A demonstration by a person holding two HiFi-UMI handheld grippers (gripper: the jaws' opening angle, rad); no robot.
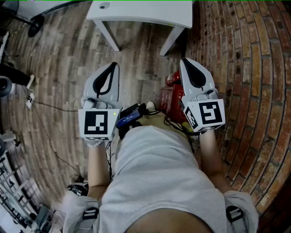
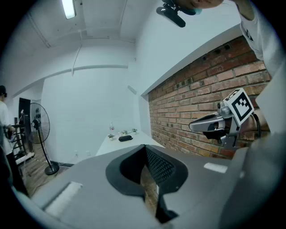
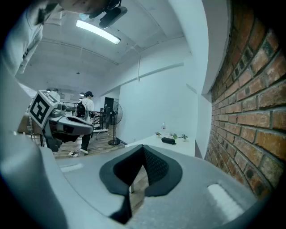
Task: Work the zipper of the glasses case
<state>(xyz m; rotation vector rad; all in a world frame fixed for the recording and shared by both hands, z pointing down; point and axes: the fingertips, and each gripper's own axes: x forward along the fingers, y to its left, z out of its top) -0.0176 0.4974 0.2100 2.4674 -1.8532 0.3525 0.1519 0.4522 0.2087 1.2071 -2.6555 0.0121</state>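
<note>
Brick wall (image 1: pixel 245 54) fills the whole 3 o'clock side, and plank floor (image 1: pixel 59 59) spreads away toward 9. The white bench (image 1: pixel 141 13) sits dead ahead at 12, and the head view's top edge cuts it off, leaving only its near end and two legs. Off at 9 o'clock in the left gripper view stands a pedestal fan (image 2: pixel 41 129), with a person (image 3: pixel 87 107) beyond it. Down near the feet, a red box (image 1: pixel 172 98) is tucked half behind the right hand-held gripper (image 1: pixel 185 61). A thin cable (image 1: pixel 50 107) trails across the floor at 9. Both tools are raised side by side, well apart from the bench. The left hand-held gripper (image 1: pixel 112 66) has its jaws pressed together on nothing, and the right one matches. The glasses case (image 2: pixel 125 138) lies dark on the bench's far end, beside small plants (image 3: pixel 178 136). Its zipper is too small to make out.
</note>
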